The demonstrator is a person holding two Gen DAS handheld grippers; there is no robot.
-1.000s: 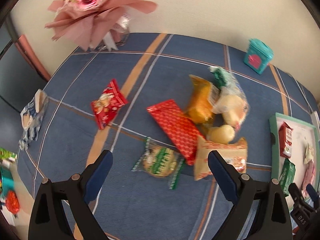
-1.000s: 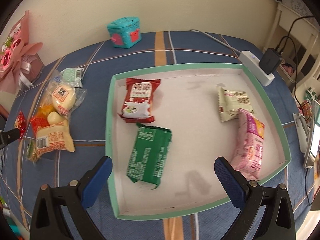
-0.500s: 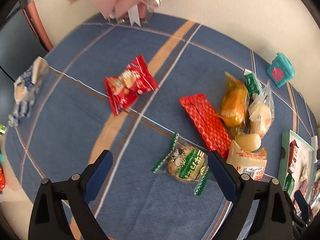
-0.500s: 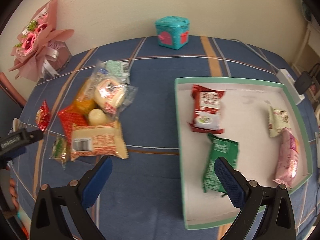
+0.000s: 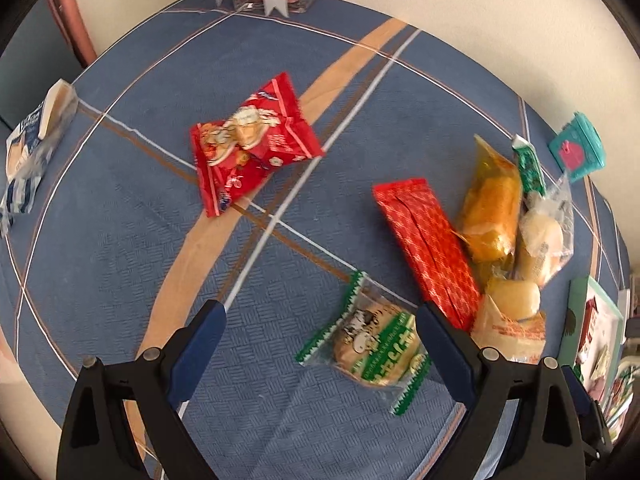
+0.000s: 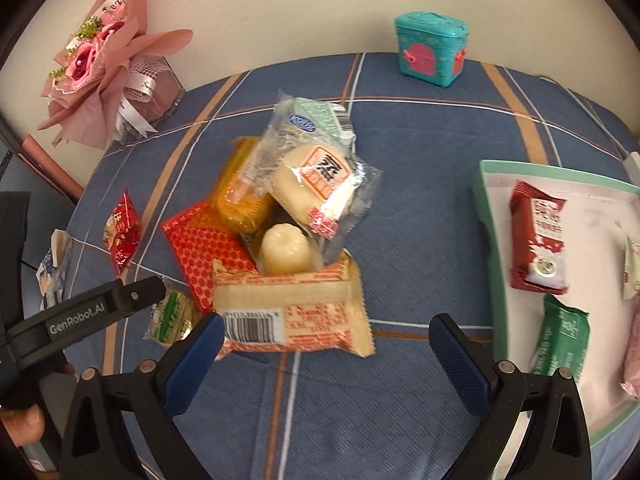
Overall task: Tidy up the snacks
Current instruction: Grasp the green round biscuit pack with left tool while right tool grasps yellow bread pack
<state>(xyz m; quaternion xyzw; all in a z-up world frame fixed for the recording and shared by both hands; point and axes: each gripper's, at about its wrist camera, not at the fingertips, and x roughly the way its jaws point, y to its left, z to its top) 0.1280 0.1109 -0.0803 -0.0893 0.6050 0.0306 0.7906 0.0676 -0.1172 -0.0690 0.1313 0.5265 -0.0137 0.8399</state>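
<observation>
A pile of snacks lies on the blue checked cloth: a long red packet, an orange packet, a clear-wrapped bun and a beige wafer packet. A green-and-clear cookie packet lies just ahead of my open, empty left gripper. A red cracker packet lies farther off to the left. My right gripper is open and empty, just in front of the wafer packet. The green-rimmed tray at the right holds a red packet and a green packet.
A pink bouquet stands at the back left by the wall. A teal toy chest stands at the back. A blue-and-white packet lies at the cloth's left edge. My left gripper's arm shows in the right wrist view.
My left gripper has moved forward and left over the cloth, so the red cracker packet is nearer. My right gripper has swung left from the tray to the snack pile.
</observation>
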